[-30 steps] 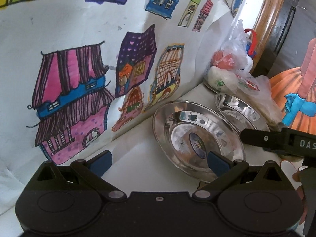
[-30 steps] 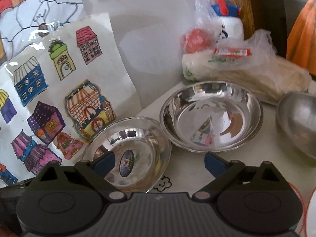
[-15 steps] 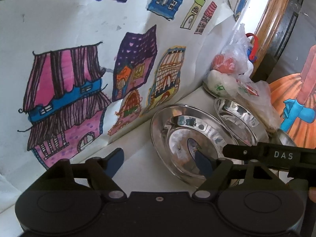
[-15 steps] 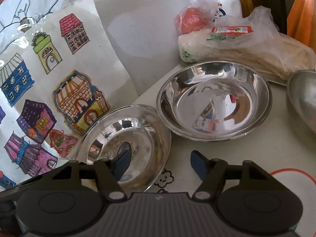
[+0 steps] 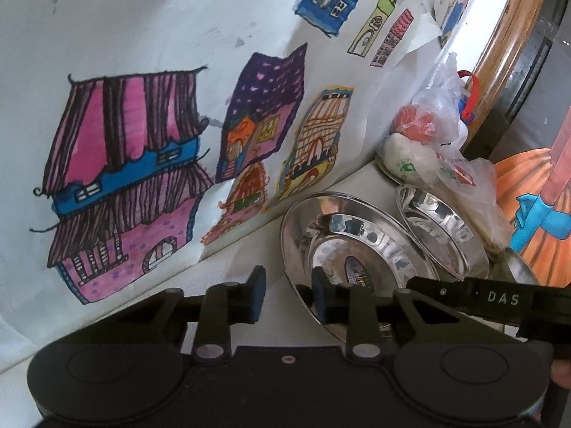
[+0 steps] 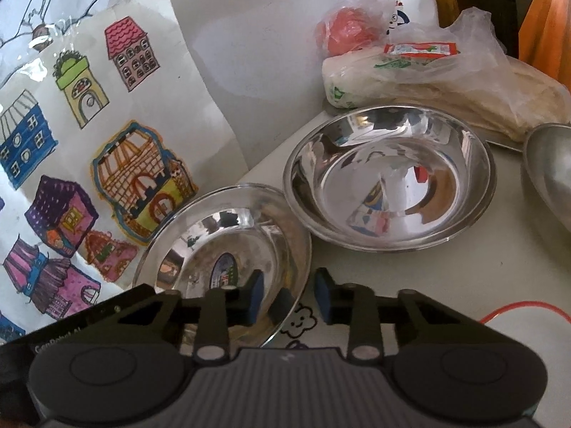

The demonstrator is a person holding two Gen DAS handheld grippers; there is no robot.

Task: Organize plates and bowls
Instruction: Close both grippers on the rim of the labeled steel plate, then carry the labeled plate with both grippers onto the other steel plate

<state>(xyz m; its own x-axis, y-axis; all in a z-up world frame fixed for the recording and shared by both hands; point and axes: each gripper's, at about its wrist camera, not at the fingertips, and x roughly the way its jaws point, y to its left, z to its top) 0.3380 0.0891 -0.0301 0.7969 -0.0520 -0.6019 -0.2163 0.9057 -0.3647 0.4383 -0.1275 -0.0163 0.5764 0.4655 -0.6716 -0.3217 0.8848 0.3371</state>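
A shallow steel plate with a sticker in its middle (image 6: 228, 246) lies on the white table by the wall; it also shows in the left wrist view (image 5: 353, 246). A deeper steel bowl (image 6: 389, 178) sits just behind it, also in the left wrist view (image 5: 442, 224). My right gripper (image 6: 289, 297) straddles the plate's near right rim, jaws partly closed with a gap left. My left gripper (image 5: 287, 297) straddles the plate's near left rim, jaws likewise narrowed, not touching that I can see.
A third steel bowl (image 6: 549, 171) sits at the right edge. Bagged food (image 6: 410, 71) and a white bottle (image 6: 410, 7) crowd the back corner. Children's house drawings (image 5: 142, 178) cover the wall on the left. A red line (image 6: 524, 308) marks the table mat.
Both grippers have moved in toward the near plate and narrowed their jaws from wide open to a small gap around its rim.
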